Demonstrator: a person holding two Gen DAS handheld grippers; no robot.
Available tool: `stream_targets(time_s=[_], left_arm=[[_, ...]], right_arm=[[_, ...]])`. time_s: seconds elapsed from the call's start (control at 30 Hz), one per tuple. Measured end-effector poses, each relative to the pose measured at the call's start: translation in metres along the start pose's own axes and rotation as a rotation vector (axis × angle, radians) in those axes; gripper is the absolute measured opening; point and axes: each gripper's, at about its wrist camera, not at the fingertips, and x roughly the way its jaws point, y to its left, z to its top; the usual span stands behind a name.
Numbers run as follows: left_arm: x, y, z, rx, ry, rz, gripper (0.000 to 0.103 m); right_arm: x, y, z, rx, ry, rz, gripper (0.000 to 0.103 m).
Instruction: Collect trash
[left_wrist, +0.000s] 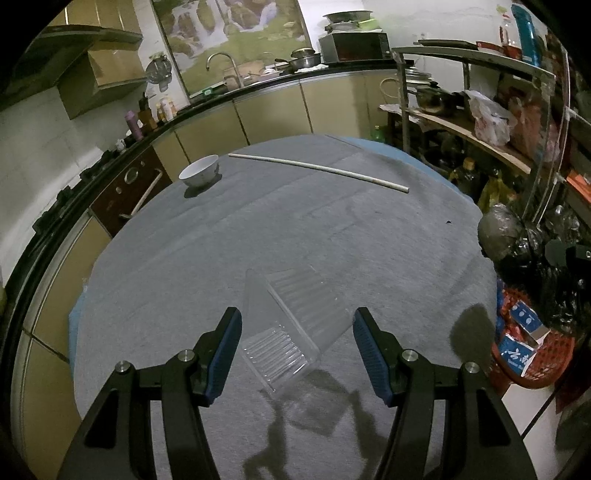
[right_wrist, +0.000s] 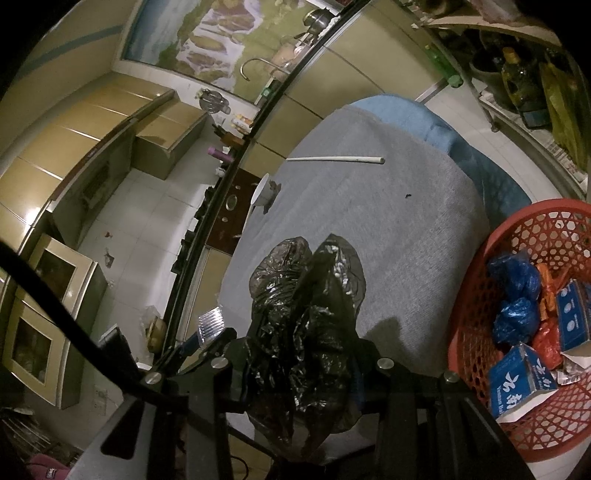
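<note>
Left gripper hovering low over the grey-cloth counter, jaws spread wide with a clear plastic clamshell container lying open between the blue pads – not touching either one, as far as can be told. Further back on the same cloth: a white bowl near the far left edge and a long white tube lying flat across the far side. Right gripper pinching a crumpled black plastic bag, jaws closed in on it, the bag bunching up above the counter edge – right beside the red mesh basket, which holds blue bags and blue-and-white cartons.
</note>
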Motion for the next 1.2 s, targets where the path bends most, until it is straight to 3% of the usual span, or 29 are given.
stream_targets(time_s=[1.2], left_arm=[[-0.011,-0.052,0.011,0.137,-0.019,-0.015,0.064]], right_arm=[[-0.039,-0.021,0.003,0.055,-0.075,0.022,0.041]])
